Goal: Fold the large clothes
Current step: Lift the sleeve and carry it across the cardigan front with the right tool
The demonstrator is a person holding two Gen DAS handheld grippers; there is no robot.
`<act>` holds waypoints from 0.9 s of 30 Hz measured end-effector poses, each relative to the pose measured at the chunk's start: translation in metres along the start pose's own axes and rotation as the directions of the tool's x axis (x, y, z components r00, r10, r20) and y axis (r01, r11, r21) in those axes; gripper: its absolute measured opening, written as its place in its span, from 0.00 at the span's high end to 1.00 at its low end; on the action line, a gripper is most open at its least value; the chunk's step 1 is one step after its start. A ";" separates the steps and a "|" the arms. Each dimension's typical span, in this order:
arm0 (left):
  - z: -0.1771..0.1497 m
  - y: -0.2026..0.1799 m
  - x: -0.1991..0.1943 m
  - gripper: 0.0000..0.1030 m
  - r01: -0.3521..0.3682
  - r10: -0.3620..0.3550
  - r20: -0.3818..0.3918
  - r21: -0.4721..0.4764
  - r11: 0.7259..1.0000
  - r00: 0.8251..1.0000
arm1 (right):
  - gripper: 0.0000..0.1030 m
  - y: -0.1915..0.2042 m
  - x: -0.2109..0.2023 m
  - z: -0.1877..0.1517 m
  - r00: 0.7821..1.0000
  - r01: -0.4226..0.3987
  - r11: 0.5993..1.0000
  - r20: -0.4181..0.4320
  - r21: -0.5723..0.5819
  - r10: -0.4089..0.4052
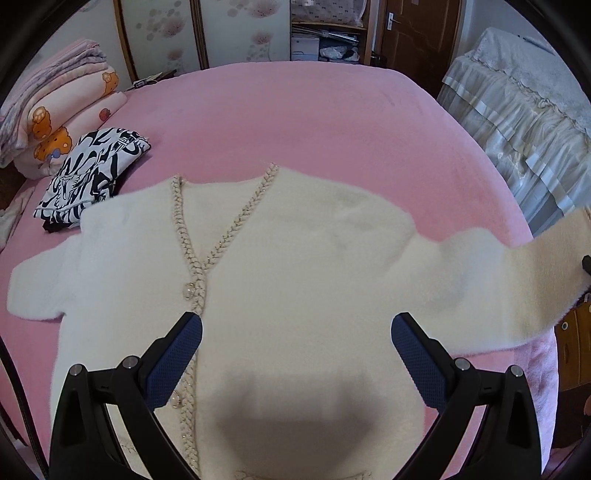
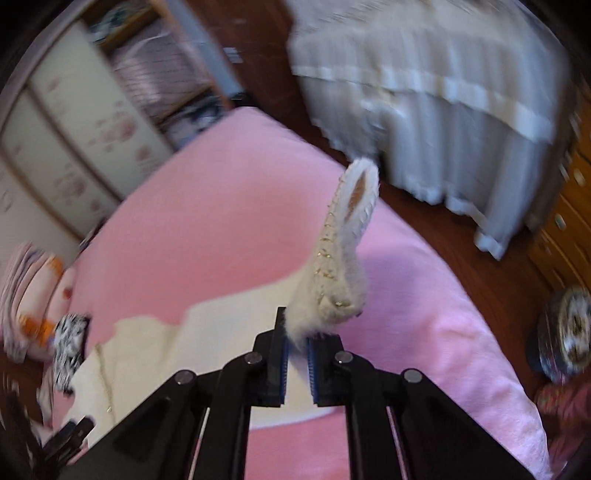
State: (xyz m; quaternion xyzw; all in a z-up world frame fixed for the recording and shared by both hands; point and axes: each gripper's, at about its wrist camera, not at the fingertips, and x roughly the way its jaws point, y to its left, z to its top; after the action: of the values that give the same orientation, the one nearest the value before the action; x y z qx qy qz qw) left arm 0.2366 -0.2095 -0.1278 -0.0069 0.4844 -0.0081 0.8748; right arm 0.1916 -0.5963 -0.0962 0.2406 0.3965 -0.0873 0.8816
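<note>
A fluffy white cardigan [image 1: 295, 258] with braided trim and pearl buttons lies front up, spread on the pink bed [image 1: 295, 110]. My left gripper [image 1: 295, 332] is open and empty, hovering above the cardigan's chest. One sleeve [image 1: 517, 280] is lifted off the bed at the right edge. My right gripper [image 2: 297, 343] is shut on that sleeve's cuff [image 2: 340, 266], which sticks up between the jaws above the bed [image 2: 221, 221]. The cardigan's body [image 2: 147, 343] shows below to the left. The other sleeve [image 1: 40, 291] lies flat at the left.
A folded black-and-white garment [image 1: 92, 173] and a stack of quilts [image 1: 55, 110] sit at the bed's far left. A second bed with a pale frilled cover [image 1: 524, 122] stands to the right across a wooden floor. A wardrobe and shelves [image 1: 325, 33] stand behind.
</note>
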 end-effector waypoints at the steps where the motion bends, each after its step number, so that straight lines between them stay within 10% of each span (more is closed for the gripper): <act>1: 0.003 0.006 -0.002 0.01 0.006 -0.006 0.005 -0.003 1.000 1.000 | 0.92 0.023 -0.006 -0.001 0.999 -0.032 0.998 0.012 -0.050 0.032; 7: 0.021 0.048 -0.016 0.01 0.077 -0.077 0.037 -0.012 0.997 0.996 | 0.92 0.158 -0.004 -0.036 0.983 -0.181 0.934 -0.028 -0.309 0.181; 13: 0.030 0.072 -0.006 0.01 0.163 -0.163 0.023 0.014 0.987 0.986 | 0.92 0.237 0.046 -0.110 0.972 -0.222 0.883 -0.169 -0.414 0.166; 21: 0.026 0.093 0.055 0.01 0.277 -0.284 -0.084 -0.084 0.957 0.955 | 0.84 0.254 0.107 -0.193 0.957 -0.150 0.871 -0.291 -0.467 0.009; 27: 0.014 0.081 0.100 0.04 0.345 -0.362 -0.181 -0.118 0.931 0.914 | 0.61 0.238 0.110 -0.210 0.933 -0.179 0.895 -0.360 -0.409 0.021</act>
State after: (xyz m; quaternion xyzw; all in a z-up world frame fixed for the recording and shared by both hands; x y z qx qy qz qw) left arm 0.3025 -0.1303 -0.2068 -0.1301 0.5606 -0.1463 0.8046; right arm 0.2094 -0.2817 -0.2123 0.0695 0.5417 0.0934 0.8324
